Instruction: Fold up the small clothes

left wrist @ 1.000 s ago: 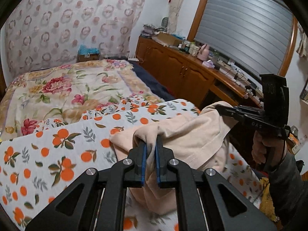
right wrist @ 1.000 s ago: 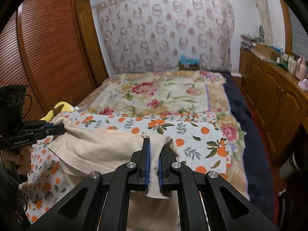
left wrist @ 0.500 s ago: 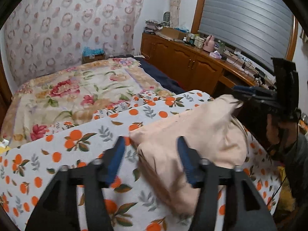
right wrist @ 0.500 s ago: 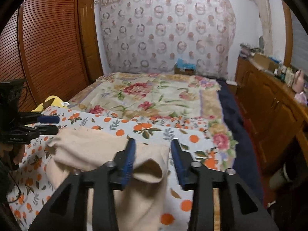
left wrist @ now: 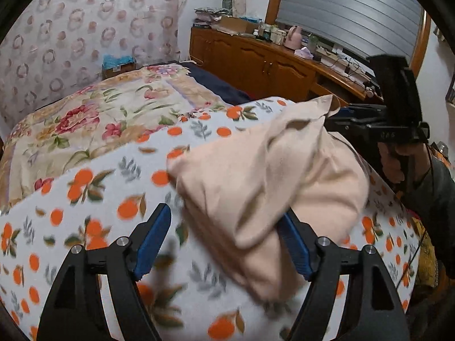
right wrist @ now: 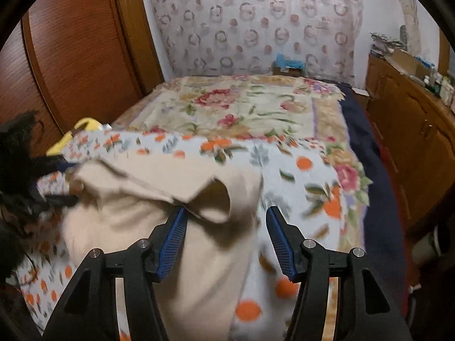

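Here our left gripper (left wrist: pixel 224 241) is spreading its jaws, the blue pads (left wrist: pixel 150 240) standing wide with the peach garment (left wrist: pixel 256 176) lying loose between them and pressed by neither; its near fold drapes over the right-hand pad, though we cannot tell whether it truly rests on it; our right gripper (right wrist: pixel 226 238) is likewise opening, its pads (right wrist: pixel 173 241) apart, and the same garment (right wrist: pixel 159 210) sags between them, a curled hem standing up just past the tips and touching the left pad's end at most; so we have let go of the cloth on both sides; from the left wrist view we see our other gripper (left wrist: pixel 378 122) at the far corner of the garment, carried by a hand (left wrist: pixel 395 159) in a dark sleeve; from the right wrist view the left tool (right wrist: pixel 25 170) shows only as a dark blur at the garment's left edge; the garment lies heaped and rumpled on the orange-print sheet (left wrist: pixel 85 199), which covers the near part of the bed; beyond it spreads a floral quilt (right wrist: pixel 241 108), with a wooden cabinet (left wrist: pixel 256 62) along the right and a patterned curtain (right wrist: pixel 256 25) behind; a yellow thing (right wrist: pixel 76 133) peeks out at the sheet's left edge.
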Demonstrator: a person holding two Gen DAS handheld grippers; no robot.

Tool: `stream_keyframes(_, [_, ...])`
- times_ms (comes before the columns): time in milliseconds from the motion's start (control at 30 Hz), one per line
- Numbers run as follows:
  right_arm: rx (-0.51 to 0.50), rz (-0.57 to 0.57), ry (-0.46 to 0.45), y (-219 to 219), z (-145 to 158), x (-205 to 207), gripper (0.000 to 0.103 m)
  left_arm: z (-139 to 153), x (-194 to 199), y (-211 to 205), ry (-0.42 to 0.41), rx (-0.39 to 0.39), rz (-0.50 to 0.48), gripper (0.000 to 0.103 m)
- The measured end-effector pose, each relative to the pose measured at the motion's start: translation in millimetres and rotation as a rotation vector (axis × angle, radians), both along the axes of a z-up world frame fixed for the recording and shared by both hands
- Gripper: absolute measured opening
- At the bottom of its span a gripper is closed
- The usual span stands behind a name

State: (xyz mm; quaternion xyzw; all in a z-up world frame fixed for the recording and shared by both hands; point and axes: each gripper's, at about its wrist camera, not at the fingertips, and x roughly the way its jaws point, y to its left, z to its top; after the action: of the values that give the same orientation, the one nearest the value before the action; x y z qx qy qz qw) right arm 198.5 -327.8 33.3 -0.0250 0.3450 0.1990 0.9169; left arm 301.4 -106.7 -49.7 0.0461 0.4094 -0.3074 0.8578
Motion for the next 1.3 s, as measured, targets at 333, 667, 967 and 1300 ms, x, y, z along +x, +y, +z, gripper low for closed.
stream_keyframes(333, [-0.132,-0.108,-0.093,5.9,8.8,33.6,0.008,9.9,53.0,16.5,-0.114,0.03,0.249,0.077])
stream_keyframes(667, [-0.079,-0.094,-0.039,3.7,5.1,-28.1,0.046,15.1,18.3,29.8,-0.151,0.06,0.245,0.077])
stream_keyframes(967, [0.03,-0.103,0.083,-24.0,-10.9,-49.4,0.046,20.9,40.6,36.9,-0.139,0.048,0.3,0.077])
stream_keyframes(1300, [0.07,-0.031,0.157,-34.2,-15.9,-62.6,0.012,28.8,8.7,22.2,-0.058,-0.056,0.128,0.078])
